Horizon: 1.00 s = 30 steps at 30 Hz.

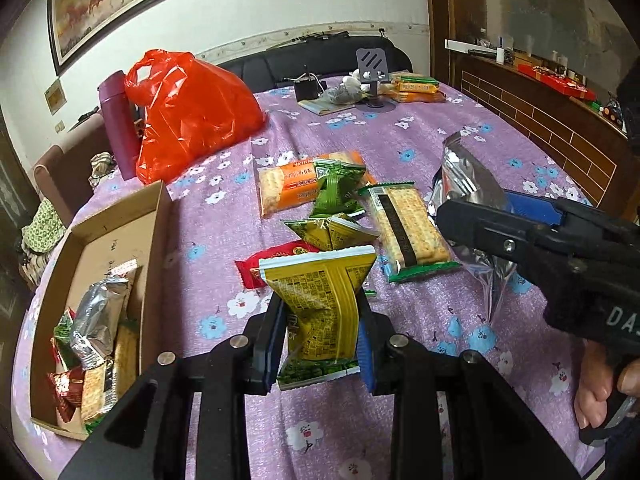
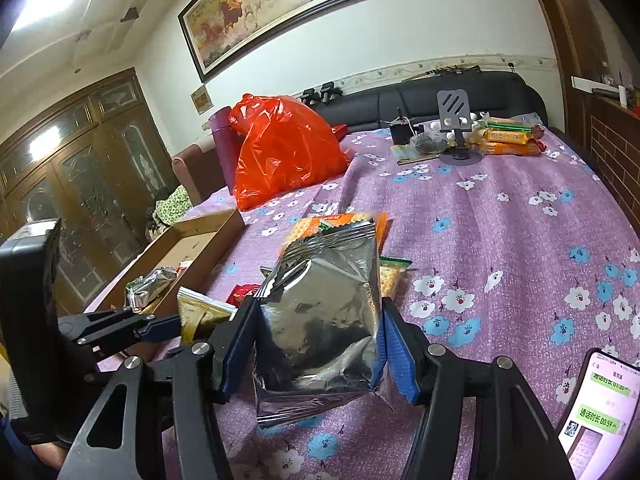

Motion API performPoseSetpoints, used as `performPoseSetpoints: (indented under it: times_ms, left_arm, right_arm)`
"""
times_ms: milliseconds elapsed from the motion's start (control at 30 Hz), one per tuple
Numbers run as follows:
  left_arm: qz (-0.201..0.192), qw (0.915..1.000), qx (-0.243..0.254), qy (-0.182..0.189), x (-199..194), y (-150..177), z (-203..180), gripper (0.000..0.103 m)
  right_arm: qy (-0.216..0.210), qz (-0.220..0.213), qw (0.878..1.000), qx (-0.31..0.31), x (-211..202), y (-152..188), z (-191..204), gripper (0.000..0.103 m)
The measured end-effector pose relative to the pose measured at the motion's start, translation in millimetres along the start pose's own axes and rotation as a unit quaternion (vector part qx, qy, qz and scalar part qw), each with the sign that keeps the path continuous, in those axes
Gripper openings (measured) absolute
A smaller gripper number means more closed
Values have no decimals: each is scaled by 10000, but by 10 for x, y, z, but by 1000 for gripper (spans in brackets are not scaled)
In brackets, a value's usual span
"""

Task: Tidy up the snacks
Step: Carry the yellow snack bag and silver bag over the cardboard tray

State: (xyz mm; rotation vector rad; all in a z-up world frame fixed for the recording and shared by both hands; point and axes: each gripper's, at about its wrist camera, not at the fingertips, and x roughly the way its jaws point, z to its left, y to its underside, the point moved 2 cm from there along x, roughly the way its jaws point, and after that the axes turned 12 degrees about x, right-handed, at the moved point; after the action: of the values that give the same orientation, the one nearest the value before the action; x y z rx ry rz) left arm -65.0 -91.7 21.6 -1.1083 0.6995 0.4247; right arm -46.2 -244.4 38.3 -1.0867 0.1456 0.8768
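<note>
My left gripper [image 1: 320, 344] clamped on yellow packet [image 1: 320, 304], held above cloth [image 1: 440, 140], just right of box [image 1: 156, 216]. My right gripper [image 2: 320, 344] clamped on silver pouch [image 2: 324, 312], also lifted off cloth. I judge both light, soft, air-puffed; film slick, crinkles under pads. Yellow packet already pinched at waist, contents likely brittle, so I keep squeeze gentle. Best hold: mid-body across width, not sealed edge. Box holds several packets at near end; far end bare, room for both.
</note>
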Motion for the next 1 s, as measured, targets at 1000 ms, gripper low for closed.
performPoseSetpoints:
  times_ms: [1000]
  left_arm:
    - [-238, 9808, -1672, -978, -510, 739, 1873, 30]
  right_arm:
    - [-1182, 1108, 9867, 144, 327, 13, 1122, 64]
